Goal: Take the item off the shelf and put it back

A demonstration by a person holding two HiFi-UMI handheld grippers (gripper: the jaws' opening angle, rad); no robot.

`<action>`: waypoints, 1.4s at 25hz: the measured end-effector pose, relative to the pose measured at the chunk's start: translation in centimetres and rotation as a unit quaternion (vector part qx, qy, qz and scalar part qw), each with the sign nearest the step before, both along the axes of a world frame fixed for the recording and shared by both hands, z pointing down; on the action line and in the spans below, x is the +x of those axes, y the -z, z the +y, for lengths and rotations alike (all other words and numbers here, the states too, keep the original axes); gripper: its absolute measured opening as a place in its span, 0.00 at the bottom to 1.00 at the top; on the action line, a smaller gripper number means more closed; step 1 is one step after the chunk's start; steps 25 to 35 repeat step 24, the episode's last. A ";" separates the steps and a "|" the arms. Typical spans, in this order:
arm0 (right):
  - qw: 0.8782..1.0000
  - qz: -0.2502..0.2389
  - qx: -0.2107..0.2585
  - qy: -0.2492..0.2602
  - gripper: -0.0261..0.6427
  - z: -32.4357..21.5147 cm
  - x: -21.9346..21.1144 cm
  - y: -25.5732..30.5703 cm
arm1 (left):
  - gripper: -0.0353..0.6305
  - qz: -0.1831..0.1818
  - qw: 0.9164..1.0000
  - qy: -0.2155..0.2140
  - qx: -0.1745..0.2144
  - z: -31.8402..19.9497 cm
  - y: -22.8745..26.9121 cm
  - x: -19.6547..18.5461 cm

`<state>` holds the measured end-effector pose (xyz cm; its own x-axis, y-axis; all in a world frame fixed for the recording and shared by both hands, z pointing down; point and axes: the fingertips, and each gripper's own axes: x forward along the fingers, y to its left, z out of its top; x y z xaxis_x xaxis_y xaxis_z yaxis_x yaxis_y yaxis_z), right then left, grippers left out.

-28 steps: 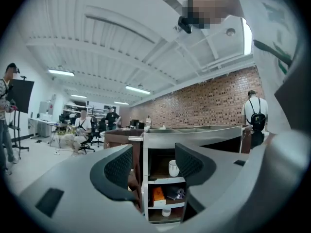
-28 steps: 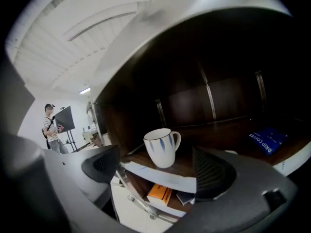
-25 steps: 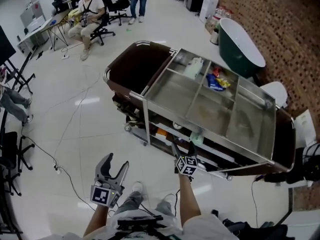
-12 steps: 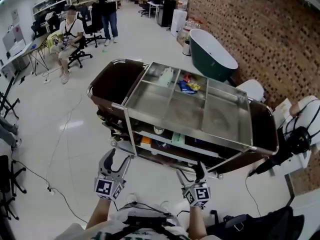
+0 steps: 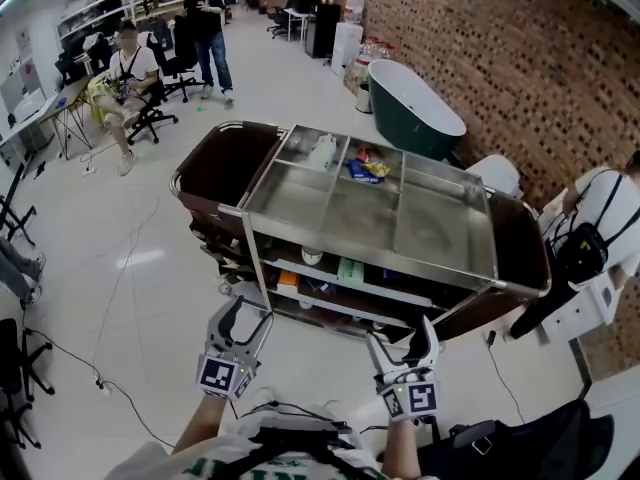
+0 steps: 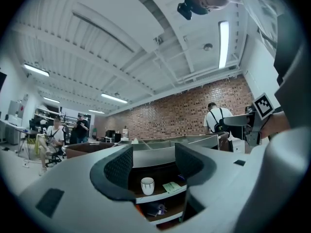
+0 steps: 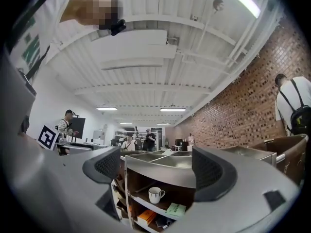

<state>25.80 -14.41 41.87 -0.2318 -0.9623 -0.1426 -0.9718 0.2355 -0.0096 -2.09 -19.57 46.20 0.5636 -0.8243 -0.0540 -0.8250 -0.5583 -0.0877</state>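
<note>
Cup (image 5: 312,256) is sitting on the shelf (image 5: 390,290) at twelve o'clock; we are lifting the right gripper (image 5: 403,336) away, jaws narrowing slightly, wide and empty like the left gripper (image 5: 250,313)

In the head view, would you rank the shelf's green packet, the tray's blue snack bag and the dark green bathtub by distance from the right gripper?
From the right gripper:
1. Green packet, on the shelf.
2. Blue snack bag, top tray.
3. Dark green bathtub, beyond the cart.
</note>
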 end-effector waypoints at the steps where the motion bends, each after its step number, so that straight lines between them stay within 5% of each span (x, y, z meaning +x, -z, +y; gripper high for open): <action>1: 1.000 0.003 -0.003 -0.001 0.77 -0.1 -0.1 0.1 | 0.45 0.000 1.000 -0.001 0.003 0.2 0.2 0.0; 14: 0.999 -0.010 -0.009 0.048 0.76 -0.6 -3.5 -0.3 | 0.45 0.006 1.000 0.016 -0.004 1.6 -0.2 -1.4; 35: 0.999 -0.008 -0.009 0.051 0.76 -0.7 -3.4 -0.5 | 0.45 0.010 1.000 0.012 -0.002 1.3 -0.6 -1.0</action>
